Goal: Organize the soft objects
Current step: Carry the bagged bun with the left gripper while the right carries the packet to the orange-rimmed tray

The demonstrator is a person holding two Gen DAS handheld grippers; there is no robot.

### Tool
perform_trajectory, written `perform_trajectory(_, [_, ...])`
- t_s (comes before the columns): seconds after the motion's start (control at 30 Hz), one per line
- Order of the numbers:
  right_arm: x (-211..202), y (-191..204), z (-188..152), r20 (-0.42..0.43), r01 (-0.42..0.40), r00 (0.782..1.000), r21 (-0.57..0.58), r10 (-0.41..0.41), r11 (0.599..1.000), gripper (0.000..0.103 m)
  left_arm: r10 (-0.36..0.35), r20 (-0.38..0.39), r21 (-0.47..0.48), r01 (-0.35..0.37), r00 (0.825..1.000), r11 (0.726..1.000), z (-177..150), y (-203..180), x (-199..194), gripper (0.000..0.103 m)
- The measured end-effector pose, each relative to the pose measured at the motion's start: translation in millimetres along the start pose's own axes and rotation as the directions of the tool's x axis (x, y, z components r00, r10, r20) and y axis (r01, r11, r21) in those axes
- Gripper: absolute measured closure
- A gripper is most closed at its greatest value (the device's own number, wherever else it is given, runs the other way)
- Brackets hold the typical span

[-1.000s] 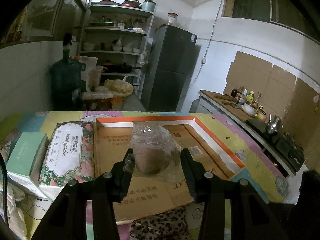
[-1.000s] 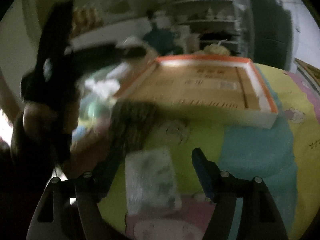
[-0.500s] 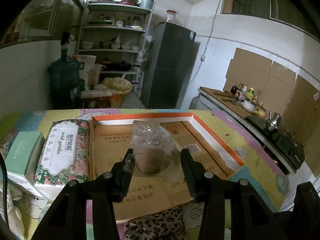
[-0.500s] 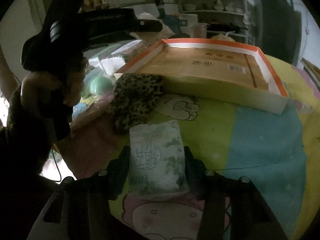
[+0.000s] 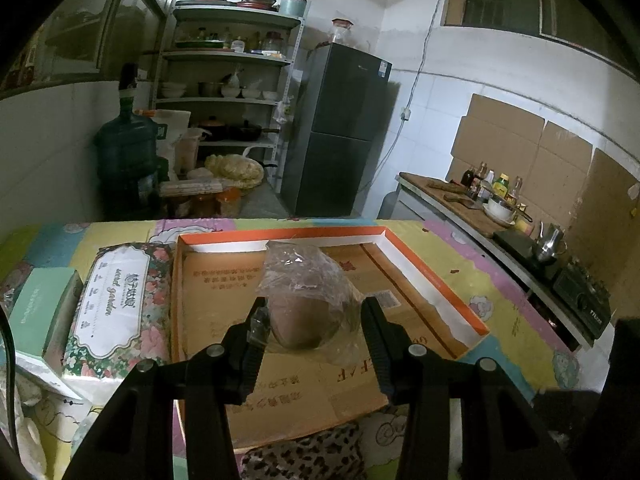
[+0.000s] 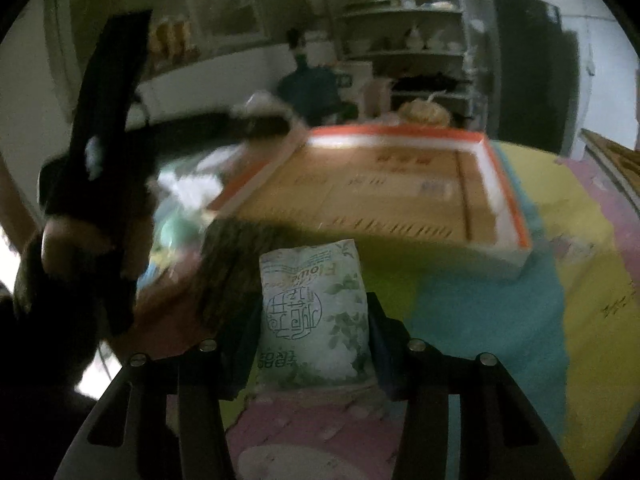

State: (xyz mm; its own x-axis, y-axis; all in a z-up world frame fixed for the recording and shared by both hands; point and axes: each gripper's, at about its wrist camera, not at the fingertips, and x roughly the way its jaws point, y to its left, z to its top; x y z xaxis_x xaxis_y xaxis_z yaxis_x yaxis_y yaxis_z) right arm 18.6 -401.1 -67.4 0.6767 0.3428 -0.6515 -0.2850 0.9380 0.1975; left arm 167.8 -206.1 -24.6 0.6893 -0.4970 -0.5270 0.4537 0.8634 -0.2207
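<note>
Left wrist view: the left claw (image 5: 314,322) is clamped on a crinkled clear plastic bag (image 5: 306,280) holding a rounded brown lump, above the shallow orange-rimmed cardboard tray (image 5: 432,276); a floral tissue pack (image 5: 116,304) lies left of the tray on the patterned worktop (image 5: 480,280); nothing has shifted here since a second ago. Right wrist view: the right claw (image 6: 312,330), wide apart a second ago, now grips a soft leaf-printed tissue packet (image 6: 312,308); the packet's long axis runs away from the camera toward the tray; a leopard-print cloth (image 6: 228,264) sits left of it.
</note>
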Motion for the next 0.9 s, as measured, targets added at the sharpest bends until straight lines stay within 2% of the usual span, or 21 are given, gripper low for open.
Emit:
perform_trajectory(0.23, [-8.1, -25.4, 35.0, 0.093, 0.076, 0.993, 0.024, -0.078, 0.997, 0.053, 0.005, -0.02, -0.008, -0.005, 1.0, 1.0, 1.4, -1.9, 7.4, 0.056])
perform_trajectory(0.43, [-1.5, -44.3, 64.5, 0.12, 0.115, 0.986, 0.02, -0.117, 0.993, 0.053, -0.018, -0.053, -0.032, 0.017, 0.998, 0.999, 9.3, -6.6, 22.4, 0.056])
perform_trajectory(0.67, [21.4, -68.0, 86.8, 0.101, 0.149, 0.983, 0.03, -0.151, 0.988, 0.053, -0.047, -0.112, -0.079, 0.038, 0.993, 0.996, 14.1, -9.2, 48.4, 0.056])
perform_trajectory(0.9, [56.7, -89.1, 95.0, 0.028, 0.158, 0.987, 0.033, -0.159, 0.987, 0.053, -0.045, -0.178, -0.113, 0.025, 0.983, 0.993, 12.6, -9.4, 77.1, 0.056])
